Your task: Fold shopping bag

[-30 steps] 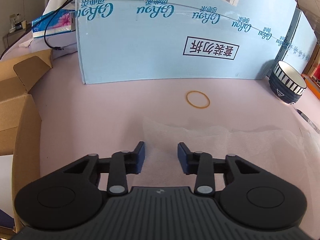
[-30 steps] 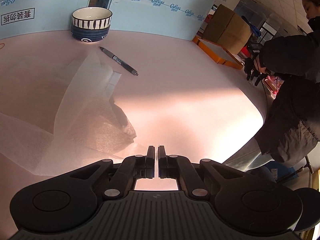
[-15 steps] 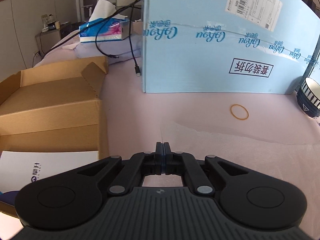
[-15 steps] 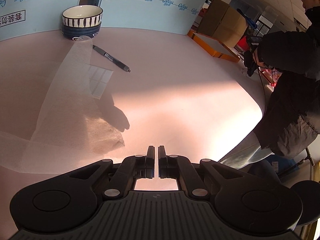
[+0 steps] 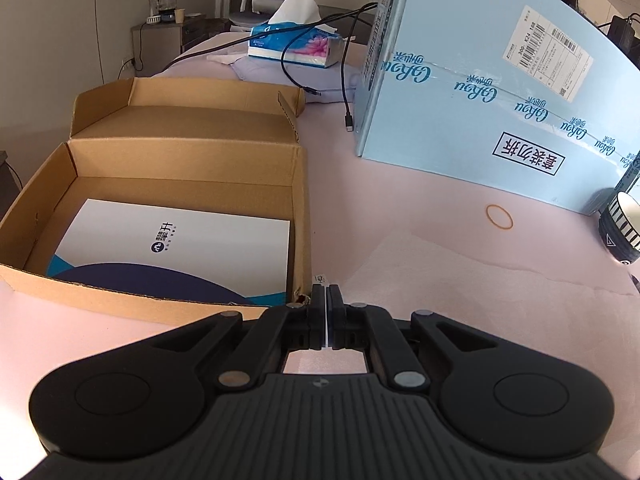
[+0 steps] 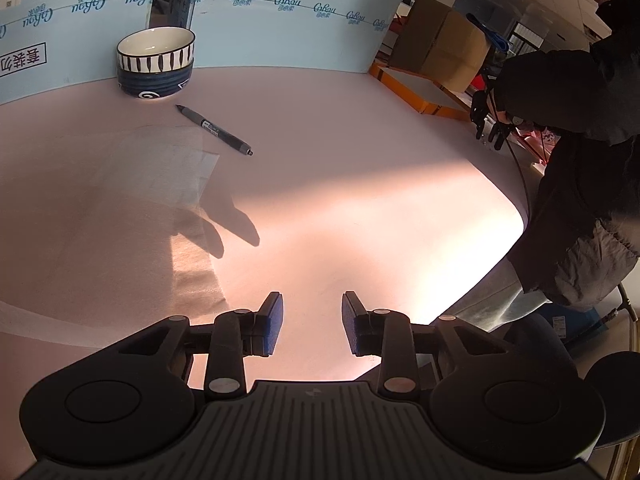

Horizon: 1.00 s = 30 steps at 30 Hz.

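Currently mid-fold, by the look of it. Left hand-held gripper has its jaws together, pinching a thin white edge that shows between the pads; this looks like the corner of the shopping bag, a thin translucent sheet spread on the pink bench ahead and to the right of that gripper. Grip on the bag is a judgement, as the film is nearly invisible at the pads. Open cardboard box with a white booklet inside sits just left of the left gripper; blue carton stands farther ahead, rubber band lies on the bench before it.

Right hand-held gripper has its jaws apart and opening, nothing between them, only bare bench below. Bag lies ahead and to its left, flat, with one layer already doubled over near the pen; bowl stands beyond that. A person in a dark jacket stands off to the right.

Likely step: right side just let go, left side carries its edge. Next move calls for drawing the pinched edge across over the flat layer, keeping tension so the film does not crumple, then the right gripper regrasps a free edge or pins the crease.
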Available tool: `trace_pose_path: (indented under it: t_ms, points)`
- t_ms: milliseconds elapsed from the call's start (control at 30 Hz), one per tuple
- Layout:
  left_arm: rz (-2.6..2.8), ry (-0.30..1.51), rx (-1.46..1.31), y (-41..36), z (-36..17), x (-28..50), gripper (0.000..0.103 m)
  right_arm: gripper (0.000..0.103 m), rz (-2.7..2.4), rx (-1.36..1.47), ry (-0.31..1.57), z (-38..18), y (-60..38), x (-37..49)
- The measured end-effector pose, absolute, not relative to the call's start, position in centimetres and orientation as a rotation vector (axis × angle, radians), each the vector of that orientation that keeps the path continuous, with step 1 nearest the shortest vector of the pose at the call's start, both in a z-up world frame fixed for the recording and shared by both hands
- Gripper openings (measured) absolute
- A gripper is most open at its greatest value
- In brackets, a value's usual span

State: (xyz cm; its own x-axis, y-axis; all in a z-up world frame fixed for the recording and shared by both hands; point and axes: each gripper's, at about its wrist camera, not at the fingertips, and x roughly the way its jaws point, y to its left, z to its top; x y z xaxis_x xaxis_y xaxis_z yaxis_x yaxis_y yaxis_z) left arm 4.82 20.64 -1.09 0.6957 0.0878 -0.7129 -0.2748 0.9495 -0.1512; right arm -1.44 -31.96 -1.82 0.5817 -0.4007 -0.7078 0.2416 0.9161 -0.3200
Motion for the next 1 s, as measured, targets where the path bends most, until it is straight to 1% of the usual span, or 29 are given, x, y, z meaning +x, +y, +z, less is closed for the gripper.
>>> trace_pose_path:
  t_ms: [100,167,267,333,467,700,767,833,967,1000]
  points:
    - [0.186,0.736,-0.243,19.9,0.9,4.5,0.015,0.029,-0.366,-0.098,0.876,-1.8,-32.8,-2.0]
    - [0.142,0.708,-0.258,18.9,2.1,4.5,0.017,0.029,-0.343,0.011,0.875,-1.6,-33.4,-2.4]
    - [0.008,0.721,-0.226,15.4,2.7,4.8,0.018,0.03,-0.323,0.109,0.878,-1.8,-33.5,-2.9]
    - [-0.093,0.764,-0.166,11.9,1.8,5.1,0.02,0.03,-0.317,0.185,0.885,-2.1,-33.7,-3.3]
    - [-0.241,0.863,-0.117,6.4,-0.8,5.3,0.02,0.03,-0.281,0.364,0.874,-2.0,-34.8,-4.6]
    - [-0.517,1.063,-0.106,0.1,-4.2,2.6,0.021,0.031,-0.261,0.684,0.836,-2.9,-37.0,-6.6]
    - [-0.556,1.107,-0.094,-0.6,-5.0,1.7,0.021,0.033,-0.258,0.757,0.82,-3.3,-37.5,-7.0]
    - [-0.571,1.114,-0.104,-0.4,-5.1,1.1,0.022,0.036,-0.254,0.834,0.8,-3.5,-38.0,-7.1]
    - [-0.549,1.124,-0.103,0.6,-4.8,0.5,0.031,0.037,-0.232,0.872,0.793,-3.6,-38.0,-6.6]
    - [-0.546,1.126,-0.102,0.7,-4.8,0.4,0.031,0.037,-0.229,0.858,0.801,-3.6,-37.7,-6.3]
